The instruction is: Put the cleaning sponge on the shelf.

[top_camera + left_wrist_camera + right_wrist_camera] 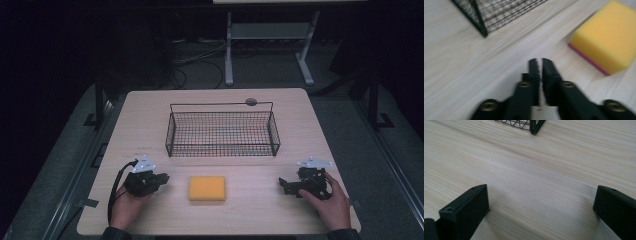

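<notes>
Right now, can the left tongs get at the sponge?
Probably yes. The left tongs sit beside the sponge with bare table between them, and the basket stands farther back. But their jaws are shut, so they would need to open first.

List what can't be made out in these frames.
- Sponge: left gripper view, blurred, its far corner cut off by the right edge.
- Wire basket: right gripper view, top edge crops all but a corner.
- Small round thing behind the basket: high view, too small to identify.
- Right gripper: fingertips below the bottom edge.
</notes>
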`<state>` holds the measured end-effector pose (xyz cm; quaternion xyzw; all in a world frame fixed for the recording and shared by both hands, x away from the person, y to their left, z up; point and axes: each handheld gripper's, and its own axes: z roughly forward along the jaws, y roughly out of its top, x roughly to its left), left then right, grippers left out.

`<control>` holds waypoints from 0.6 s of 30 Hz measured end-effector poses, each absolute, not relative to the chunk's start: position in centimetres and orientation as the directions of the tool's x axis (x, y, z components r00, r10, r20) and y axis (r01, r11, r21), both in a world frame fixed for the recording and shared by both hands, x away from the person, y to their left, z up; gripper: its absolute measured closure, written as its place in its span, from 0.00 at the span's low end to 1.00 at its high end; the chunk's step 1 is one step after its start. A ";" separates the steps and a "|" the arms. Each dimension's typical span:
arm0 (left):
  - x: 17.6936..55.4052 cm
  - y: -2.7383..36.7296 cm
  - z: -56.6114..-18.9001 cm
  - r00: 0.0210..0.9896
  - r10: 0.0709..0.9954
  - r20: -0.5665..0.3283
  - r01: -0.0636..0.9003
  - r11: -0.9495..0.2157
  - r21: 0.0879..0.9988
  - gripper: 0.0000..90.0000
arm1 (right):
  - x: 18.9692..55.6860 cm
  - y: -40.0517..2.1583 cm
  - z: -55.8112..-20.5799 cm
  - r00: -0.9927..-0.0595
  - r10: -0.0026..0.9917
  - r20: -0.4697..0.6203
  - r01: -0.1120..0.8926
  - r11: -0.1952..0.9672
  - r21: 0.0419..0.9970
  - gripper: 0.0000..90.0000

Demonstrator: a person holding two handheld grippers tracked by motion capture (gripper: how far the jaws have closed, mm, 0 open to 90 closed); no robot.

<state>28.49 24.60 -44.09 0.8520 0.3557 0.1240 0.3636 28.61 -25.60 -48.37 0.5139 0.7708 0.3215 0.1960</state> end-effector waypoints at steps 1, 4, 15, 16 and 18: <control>28.7 24.2 -43.8 0.726 0.686 -0.049 0.514 -0.494 0.701 1.00 | 28.6 -25.6 -48.4 -0.395 0.918 0.029 0.666 0.265 0.697 0.00; 28.9 23.7 -43.7 0.733 0.679 -0.051 0.512 -0.501 0.698 1.00 | 28.6 -25.6 -48.4 -0.396 0.918 0.028 0.666 0.265 0.697 0.00; 30.5 21.2 -43.5 0.772 0.633 -0.053 0.475 -0.520 0.710 1.00 | 28.6 -25.6 -48.4 -0.397 0.917 0.027 0.664 0.267 0.698 0.00; 30.5 21.2 -43.5 0.772 0.633 -0.053 0.475 -0.520 0.710 1.00 | 28.6 -25.6 -48.4 -0.397 0.917 0.027 0.665 0.267 0.698 0.00; 30.9 20.6 -43.7 0.780 0.623 -0.056 0.469 -0.522 0.712 1.00 | 28.6 -25.6 -48.4 -0.397 0.917 0.028 0.665 0.267 0.698 0.00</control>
